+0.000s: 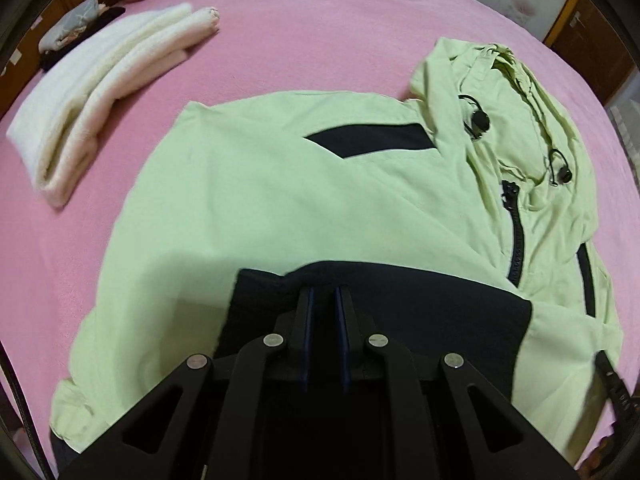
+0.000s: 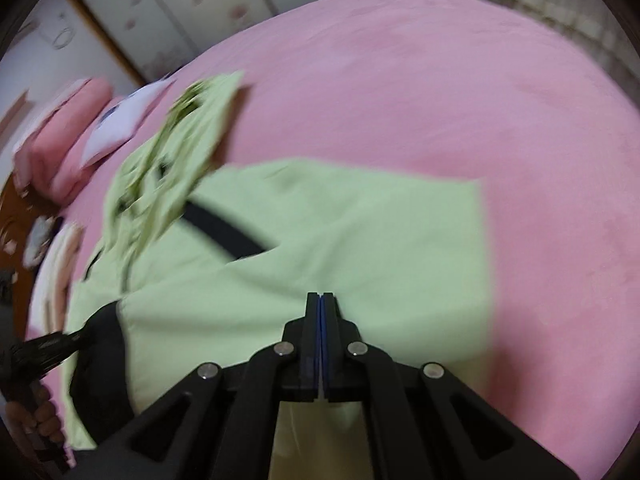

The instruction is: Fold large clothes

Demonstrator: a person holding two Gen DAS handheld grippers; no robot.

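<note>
**Operator:** Report the state of both tongs and the location of the garment.

**Inspector:** The light green jacket [image 1: 280, 208] lies flat on the pink bed [image 1: 320, 32], hood [image 1: 516, 92] toward the far right in the left wrist view. The left tongs [image 1: 324, 294] are nearly closed, with a narrow gap between the blue pads, over the jacket's black cuff [image 1: 400, 300]. Dark fabric appears to sit at the tips, but black on black hides whether it is pinched; I cannot confirm a grip. The right tongs [image 2: 322, 298] are fully closed, pads together, above the green body panel, with no fabric visibly between them.

**Operator:** What faults are possible from here?

**Inspector:** In my judgement, three. If the left tongs hold only a thin layer of cuff, the fabric may slip out during a fold and leave the sleeve skewed. The right wrist view is blurred, suggesting fast travel; a closed tip dragged across the panel could rumple the flat layer. The hood's cord toggles [image 1: 478, 120] and the zipper [image 1: 516, 236] could snag or add bulk, producing an uneven fold. The folded cream towel [image 1: 100, 120] lies apart on the bed and is no obstruction.

**Operator:** Any brands or writing?

**Inspector:** None legible. Pale marks on the other tool at the edge of the left wrist view are too blurred to read.
</note>
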